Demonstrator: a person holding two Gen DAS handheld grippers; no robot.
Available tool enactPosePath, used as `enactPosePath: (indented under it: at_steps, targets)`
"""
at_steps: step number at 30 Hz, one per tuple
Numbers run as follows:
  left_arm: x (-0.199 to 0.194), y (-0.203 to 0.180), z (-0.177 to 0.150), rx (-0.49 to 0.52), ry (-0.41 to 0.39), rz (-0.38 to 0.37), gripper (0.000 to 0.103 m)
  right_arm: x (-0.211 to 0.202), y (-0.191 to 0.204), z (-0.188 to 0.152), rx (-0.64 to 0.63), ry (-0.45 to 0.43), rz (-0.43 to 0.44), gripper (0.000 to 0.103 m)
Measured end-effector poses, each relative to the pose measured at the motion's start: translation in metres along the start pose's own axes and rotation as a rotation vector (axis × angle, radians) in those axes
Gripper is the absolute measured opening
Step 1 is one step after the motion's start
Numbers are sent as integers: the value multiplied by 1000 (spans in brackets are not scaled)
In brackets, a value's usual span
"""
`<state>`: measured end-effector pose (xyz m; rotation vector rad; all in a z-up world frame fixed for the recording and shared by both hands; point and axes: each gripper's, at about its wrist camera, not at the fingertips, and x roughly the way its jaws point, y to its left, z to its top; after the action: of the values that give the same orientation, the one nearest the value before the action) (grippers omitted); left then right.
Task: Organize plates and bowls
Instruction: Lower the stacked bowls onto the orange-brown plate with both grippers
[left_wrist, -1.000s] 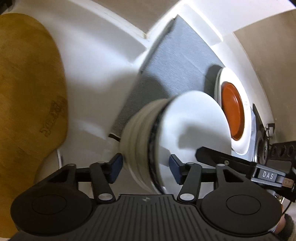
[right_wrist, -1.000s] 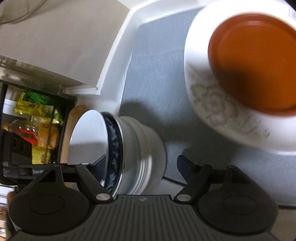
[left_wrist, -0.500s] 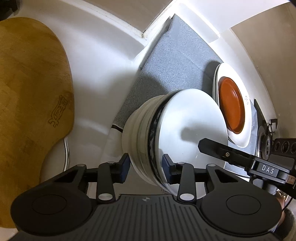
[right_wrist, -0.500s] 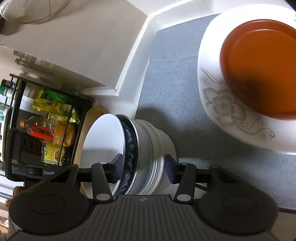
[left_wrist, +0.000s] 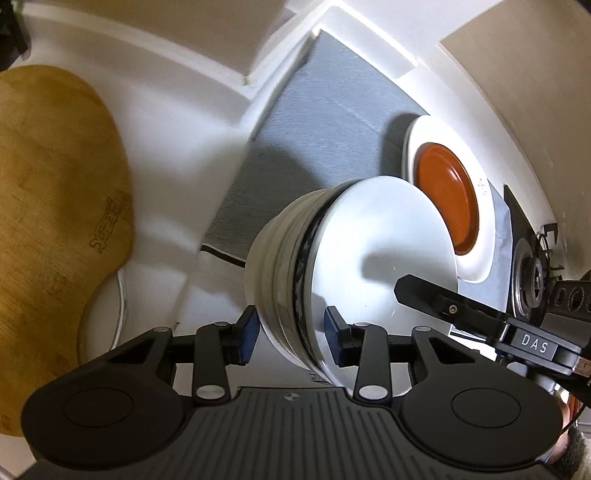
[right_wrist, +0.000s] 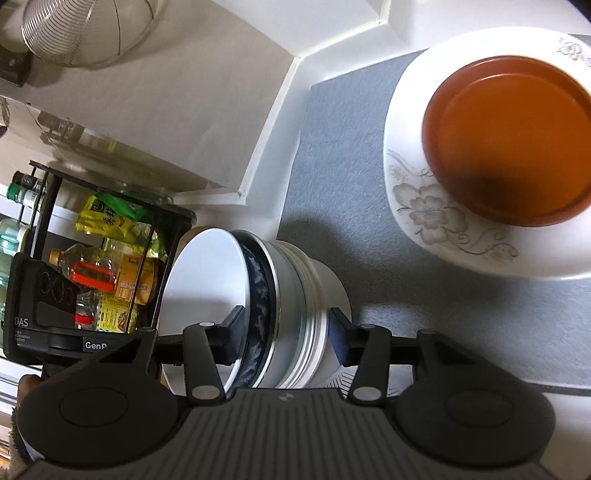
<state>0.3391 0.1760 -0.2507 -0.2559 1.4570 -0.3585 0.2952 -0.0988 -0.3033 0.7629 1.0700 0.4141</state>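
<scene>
The white worktop (right_wrist: 273, 184) carries a grey rectangular fabric mat (right_wrist: 343, 155) set into its corner. On the mat rests a broad white floral-rimmed plate (right_wrist: 428, 214). A tan wooden cutting board (left_wrist: 55, 206) lies well apart on the worktop.
</scene>
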Motion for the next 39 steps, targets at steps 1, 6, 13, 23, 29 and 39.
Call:
enactPosePath:
  at_steps: [1, 6, 13, 23, 29, 39]
  targets:
    - [-2, -5, 0, 6, 1, 2, 41, -4, 3, 0, -8, -8, -10, 52]
    - [-14, -32, 12, 50, -18, -11, 41, -36, 7, 11, -11, -70, -21, 52]
    - [-23, -93, 42, 150, -45, -34, 41, -90, 0, 41, 5, -188, -34, 52]
    - [2, -165, 83, 254, -69, -61, 42, -141, -34, 89, -28, -276, -108, 52]
    - [58, -171, 109, 233, -11, -68, 42, -125, -78, 104, 7, -274, -140, 52]
    - [99, -179, 106, 226, -43, -26, 43, -98, -120, 96, 77, -244, -143, 53]
